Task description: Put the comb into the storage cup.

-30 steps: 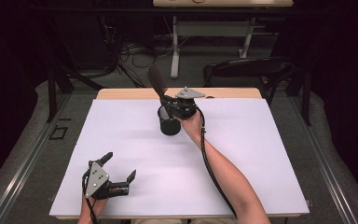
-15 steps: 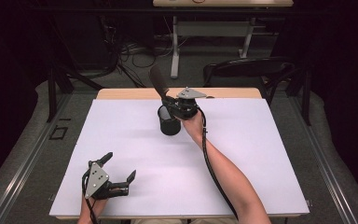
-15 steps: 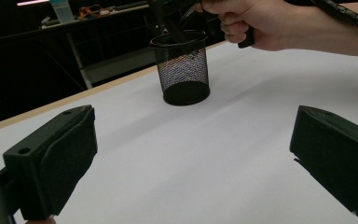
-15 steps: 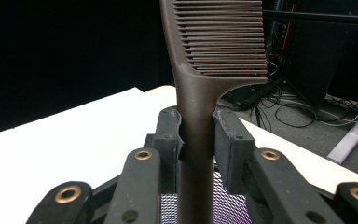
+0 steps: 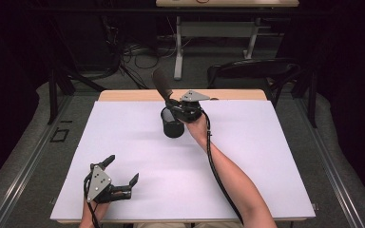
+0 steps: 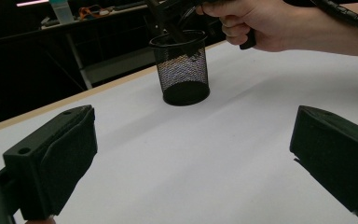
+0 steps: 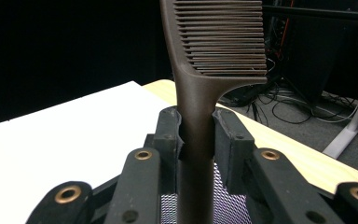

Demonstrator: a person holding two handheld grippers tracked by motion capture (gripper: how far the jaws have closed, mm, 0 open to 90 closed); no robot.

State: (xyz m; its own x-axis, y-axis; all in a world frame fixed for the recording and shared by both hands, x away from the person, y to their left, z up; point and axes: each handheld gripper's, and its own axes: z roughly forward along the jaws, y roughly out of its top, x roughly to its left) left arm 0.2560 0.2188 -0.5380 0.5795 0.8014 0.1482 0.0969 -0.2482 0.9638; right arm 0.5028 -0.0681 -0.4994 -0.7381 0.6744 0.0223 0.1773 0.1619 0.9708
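A black mesh cup (image 5: 172,126) (image 6: 182,70) stands upright on the white table sheet (image 5: 247,142), toward the far middle. My right gripper (image 5: 173,105) (image 7: 196,135) hovers over the cup's rim, shut on the handle of a dark brown comb (image 7: 200,93) (image 5: 161,83). The comb's toothed end sticks up and back, and its handle reaches down into the cup. At the near left corner my left gripper (image 5: 121,171) (image 6: 191,154) rests open, its jaws wide apart with bare sheet between them.
A strip of wooden tabletop (image 5: 123,95) shows behind the sheet. A dark chair (image 5: 252,71) stands past the far edge, with cables and table legs on the floor (image 5: 138,52) beyond. A forearm (image 5: 228,180) crosses the sheet's right-middle.
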